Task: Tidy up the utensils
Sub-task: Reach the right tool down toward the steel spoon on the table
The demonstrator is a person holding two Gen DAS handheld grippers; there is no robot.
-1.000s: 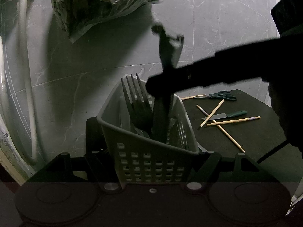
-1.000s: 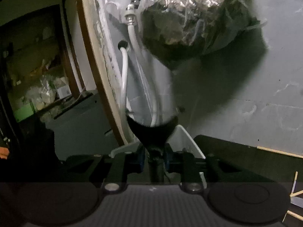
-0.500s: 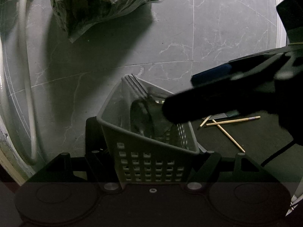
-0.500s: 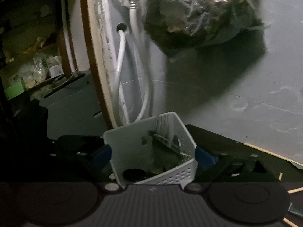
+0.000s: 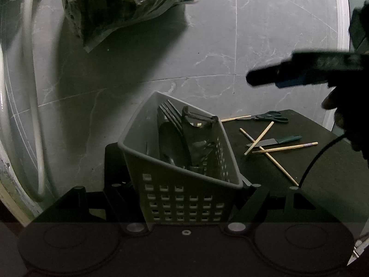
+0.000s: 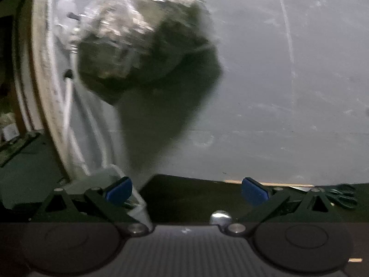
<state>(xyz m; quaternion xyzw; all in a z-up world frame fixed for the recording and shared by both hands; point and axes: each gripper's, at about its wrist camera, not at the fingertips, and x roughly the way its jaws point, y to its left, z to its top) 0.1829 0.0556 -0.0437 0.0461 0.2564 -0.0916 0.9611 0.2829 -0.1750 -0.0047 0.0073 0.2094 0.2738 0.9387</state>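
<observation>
A grey perforated basket (image 5: 184, 198) sits tilted on the black table, and my left gripper (image 5: 184, 191) is shut on its near wall. Inside it lean a fork (image 5: 169, 113), a peeler (image 5: 198, 124) and a spoon (image 5: 170, 143). In the left wrist view my right gripper (image 5: 288, 76) is a dark shape up and to the right of the basket. In its own view the right gripper (image 6: 186, 190) has its jaws opening wide with nothing between its blue pads (image 6: 118, 189); the basket (image 6: 96, 182) lies at its lower left.
On the black table (image 5: 322, 173) right of the basket lie green scissors (image 5: 271, 117), a green-handled knife (image 5: 274, 141) and several chopsticks (image 5: 284, 147). A plastic bag (image 5: 120, 7) hangs on the marble wall above. A white hose (image 5: 30, 92) runs down the left.
The right gripper let go of the peeler, which now rests in the basket. It opened and drew back to the right, away from the basket. The left gripper and basket stayed put.
</observation>
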